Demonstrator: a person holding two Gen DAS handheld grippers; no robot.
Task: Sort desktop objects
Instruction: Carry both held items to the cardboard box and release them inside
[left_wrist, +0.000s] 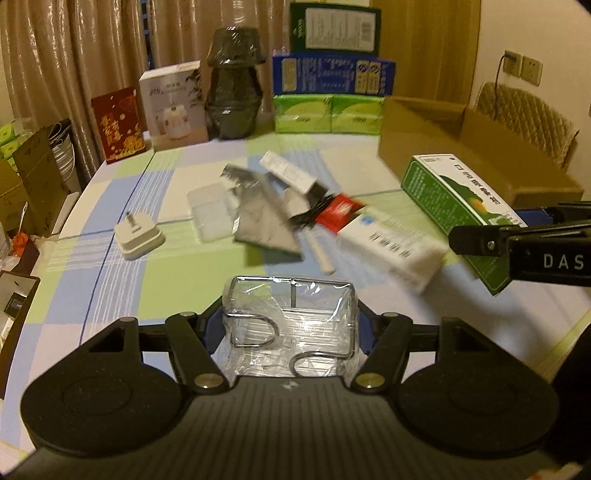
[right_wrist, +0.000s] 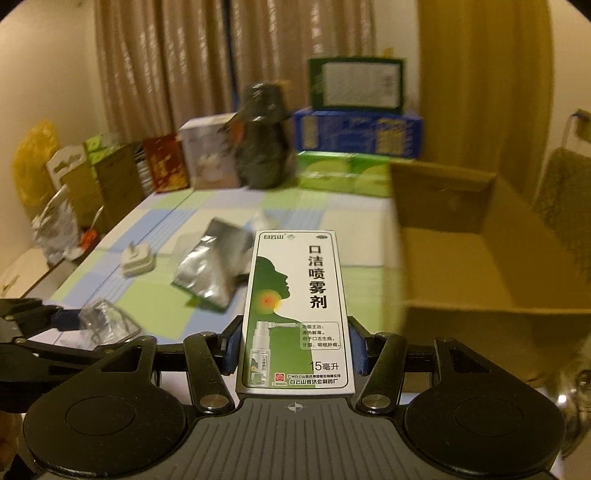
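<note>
Right wrist view: green spray box (right_wrist: 295, 314) gripped in right gripper (right_wrist: 295, 354) jaws, up over desk's near edge. Left gripper (left_wrist: 291, 332) jaws squeezing wrapped wire rack (left_wrist: 291, 325). Next, probably: carry both to cardboard box (right_wrist: 480, 258) at right edge, then drop gently.

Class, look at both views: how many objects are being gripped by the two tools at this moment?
2. A clear plastic-wrapped wire rack sits clamped in the left tool; a green-and-white spray box is clamped in the right tool. Nothing else shows in either grip.
</note>
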